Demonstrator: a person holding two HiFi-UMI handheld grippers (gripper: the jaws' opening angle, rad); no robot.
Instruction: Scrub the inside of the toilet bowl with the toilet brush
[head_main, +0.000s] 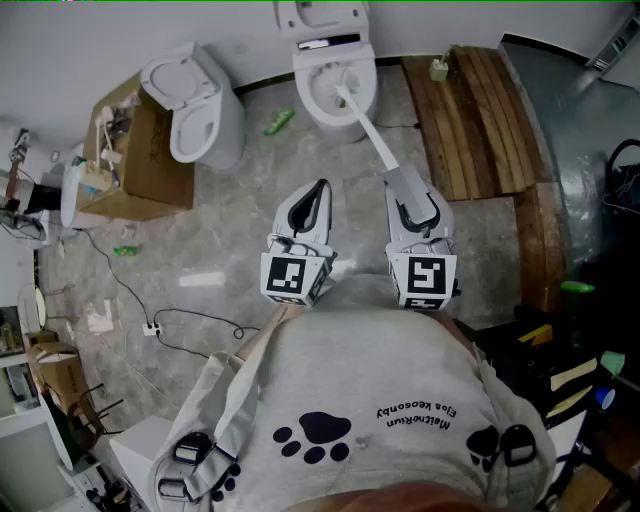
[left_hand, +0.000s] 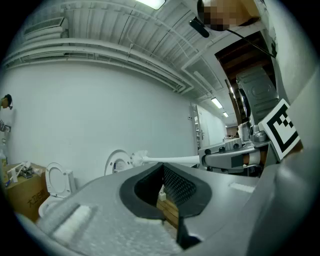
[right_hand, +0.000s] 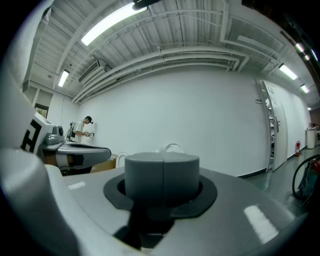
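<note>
Clamping the brush (head_main: 365, 130) handle, the right gripper (head_main: 405, 185) angles it toward 11 o'clock so the bristles reach inside the bowl (head_main: 303, 90) at 12 o'clock. The left gripper (head_main: 319, 190), narrowly parted and empty, hangs beside it, seemingly clear of the stroke.

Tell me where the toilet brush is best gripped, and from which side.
At the handle's grey end, from the near side, along the shaft: the toilet brush slants out of the toilet bowl toward the person. The right gripper holds it there.
</note>
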